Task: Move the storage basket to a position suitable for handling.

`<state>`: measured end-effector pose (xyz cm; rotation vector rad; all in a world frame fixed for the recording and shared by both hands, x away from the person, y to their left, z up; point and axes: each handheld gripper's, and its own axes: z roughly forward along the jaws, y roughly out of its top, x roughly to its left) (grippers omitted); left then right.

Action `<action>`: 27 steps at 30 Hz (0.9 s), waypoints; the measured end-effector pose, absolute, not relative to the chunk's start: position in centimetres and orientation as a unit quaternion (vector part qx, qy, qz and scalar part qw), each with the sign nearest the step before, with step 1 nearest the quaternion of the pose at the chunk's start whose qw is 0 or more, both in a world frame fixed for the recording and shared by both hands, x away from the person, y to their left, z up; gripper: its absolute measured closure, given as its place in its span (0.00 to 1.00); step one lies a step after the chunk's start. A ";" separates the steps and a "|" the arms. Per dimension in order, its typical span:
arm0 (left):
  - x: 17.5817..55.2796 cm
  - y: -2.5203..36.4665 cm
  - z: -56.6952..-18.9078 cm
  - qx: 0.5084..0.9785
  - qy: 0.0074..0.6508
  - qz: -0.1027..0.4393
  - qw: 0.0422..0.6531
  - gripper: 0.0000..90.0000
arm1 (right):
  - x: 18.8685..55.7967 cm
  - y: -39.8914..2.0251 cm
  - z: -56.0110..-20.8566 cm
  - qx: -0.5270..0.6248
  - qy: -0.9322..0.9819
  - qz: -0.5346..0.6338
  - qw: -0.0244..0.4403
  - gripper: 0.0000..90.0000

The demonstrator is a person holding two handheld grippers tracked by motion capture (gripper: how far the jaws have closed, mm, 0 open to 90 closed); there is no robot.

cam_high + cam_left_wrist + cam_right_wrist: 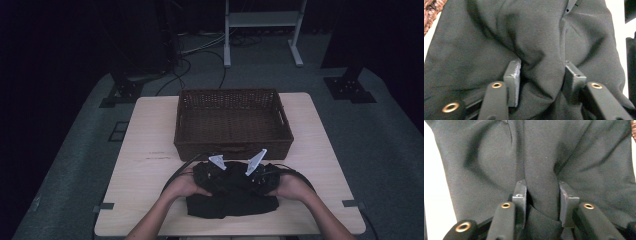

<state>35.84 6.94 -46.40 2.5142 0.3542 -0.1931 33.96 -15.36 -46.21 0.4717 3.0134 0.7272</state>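
The black cloth [231,199] lies folded on the near part of the wooden table [150,170], just in front of the brown wicker basket [233,122], which stands toward the far edge. In the high view the two hands rest on the cloth from both sides, close to each other. The left gripper [541,72] has a thick fold of the cloth between its jaws, and both pads press against this fold, so it is clamped on the fabric. The right gripper [541,195] also pinches a raised fold of the same cloth, with the pads tight on both sides of it. In the left gripper view a small part of the basket is seen at the upper left corner, and the pale table appears beside the cloth at the right edge.
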 end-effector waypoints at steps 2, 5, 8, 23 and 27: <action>35.7 6.9 -46.2 0.945 0.129 -0.060 0.294 0.71 | 33.8 -15.5 -46.2 0.150 0.959 0.238 0.009 0.75; 35.4 6.9 -46.2 0.945 0.127 -0.050 0.297 0.72 | 33.7 -15.6 -46.2 0.148 0.958 0.244 0.014 0.76; 35.1 7.2 -46.2 0.941 0.129 -0.037 0.311 0.75 | 33.9 -15.9 -46.1 0.145 0.957 0.253 0.008 0.78; 34.5 6.8 -44.3 0.945 0.103 -0.027 0.308 0.79 | 32.6 -16.7 -44.0 0.128 0.954 0.271 0.031 0.79; 34.4 6.7 -43.5 0.947 0.098 -0.021 0.306 0.79 | 32.2 -17.0 -43.1 0.127 0.951 0.279 0.039 0.79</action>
